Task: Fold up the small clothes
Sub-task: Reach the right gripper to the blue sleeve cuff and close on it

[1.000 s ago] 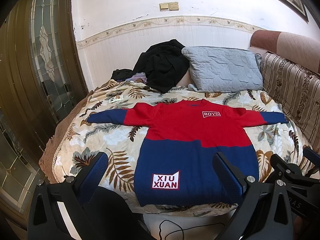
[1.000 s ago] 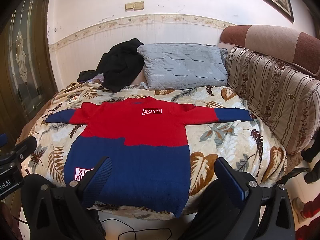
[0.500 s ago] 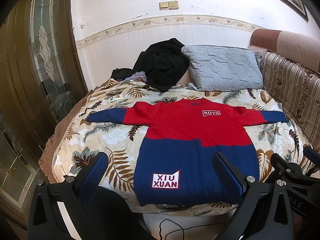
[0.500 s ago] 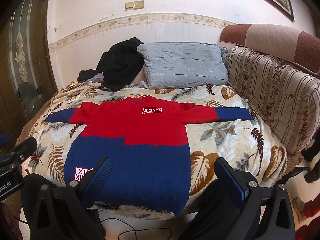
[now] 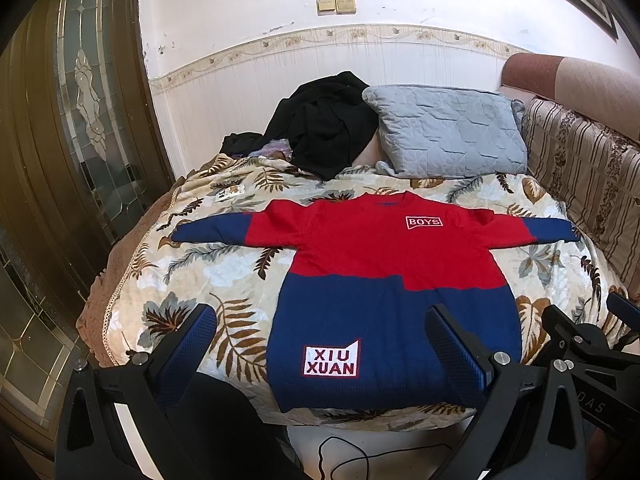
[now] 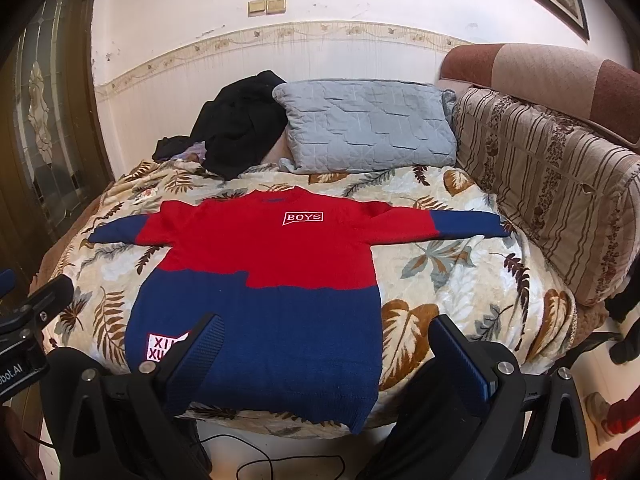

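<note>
Red-and-navy knit sweater (image 5: 384,280) flat, sleeves outspread, on leaf-print bedspread (image 5: 200,264); both hand-held grippers (image 5: 322,344) (image 6: 326,344) spread wide, empty.

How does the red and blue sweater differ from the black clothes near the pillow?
The sweater lies spread flat, sleeves out; the black clothes sit crumpled in a heap. The sweater is two-coloured with lettered patches; the black clothes look plain. Both rest on the leaf-print bedspread.

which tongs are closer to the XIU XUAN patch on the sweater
Left. The left tongs straddle the XIU XUAN patch at the hem; the right tongs hover farther toward the sweater's other hem corner.
</note>
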The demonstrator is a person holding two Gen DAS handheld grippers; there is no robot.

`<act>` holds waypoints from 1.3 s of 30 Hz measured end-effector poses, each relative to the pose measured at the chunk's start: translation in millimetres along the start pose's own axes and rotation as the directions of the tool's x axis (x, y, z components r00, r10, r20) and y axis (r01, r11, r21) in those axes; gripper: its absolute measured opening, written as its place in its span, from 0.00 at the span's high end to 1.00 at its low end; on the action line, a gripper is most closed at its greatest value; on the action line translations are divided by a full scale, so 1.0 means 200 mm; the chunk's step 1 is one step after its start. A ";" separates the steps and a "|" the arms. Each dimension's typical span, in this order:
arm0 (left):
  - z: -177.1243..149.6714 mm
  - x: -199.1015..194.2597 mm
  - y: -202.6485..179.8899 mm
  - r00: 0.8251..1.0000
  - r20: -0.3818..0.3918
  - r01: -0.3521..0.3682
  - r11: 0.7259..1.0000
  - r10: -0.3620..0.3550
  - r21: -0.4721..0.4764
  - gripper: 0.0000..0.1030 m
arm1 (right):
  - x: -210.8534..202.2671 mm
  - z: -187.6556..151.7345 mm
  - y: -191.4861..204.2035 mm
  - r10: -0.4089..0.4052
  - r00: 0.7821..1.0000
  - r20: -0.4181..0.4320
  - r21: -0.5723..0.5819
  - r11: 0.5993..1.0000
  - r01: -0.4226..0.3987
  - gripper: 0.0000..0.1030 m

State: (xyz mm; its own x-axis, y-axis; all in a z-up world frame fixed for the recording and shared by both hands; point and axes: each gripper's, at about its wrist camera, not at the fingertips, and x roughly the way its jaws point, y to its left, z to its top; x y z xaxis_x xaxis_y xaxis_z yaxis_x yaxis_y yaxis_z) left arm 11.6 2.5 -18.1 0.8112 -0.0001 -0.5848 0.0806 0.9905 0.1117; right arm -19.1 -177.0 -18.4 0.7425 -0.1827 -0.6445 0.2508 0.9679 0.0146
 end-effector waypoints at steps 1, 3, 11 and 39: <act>0.00 0.00 0.00 1.000 -0.002 0.000 1.000 0.000 0.001 0.00 | 0.00 0.00 0.00 0.001 1.000 -0.002 0.001 1.000 -0.001 0.00; 0.02 0.02 -0.01 1.000 -0.007 0.000 1.000 0.000 0.005 0.00 | 0.01 0.01 0.00 0.000 1.000 -0.004 0.002 1.000 0.000 0.00; 0.06 0.20 -0.04 0.984 -0.136 0.117 0.993 -0.116 -0.003 0.00 | 0.10 0.06 -0.09 0.004 1.000 -0.023 0.049 0.999 -0.002 0.00; 0.45 1.42 -0.37 0.956 -0.252 0.148 0.989 -0.149 -0.023 0.00 | 1.37 0.29 -1.91 0.200 0.966 0.166 0.846 0.474 -0.243 0.19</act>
State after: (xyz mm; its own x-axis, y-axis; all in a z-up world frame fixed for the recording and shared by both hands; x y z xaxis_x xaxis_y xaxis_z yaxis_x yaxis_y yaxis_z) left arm 288.7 -83.0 -120.7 0.6177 -0.1128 -0.7783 0.1865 0.9824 0.0056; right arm 124.7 -607.0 -156.5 0.8700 -0.0118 -0.4930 0.4642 0.3569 0.8106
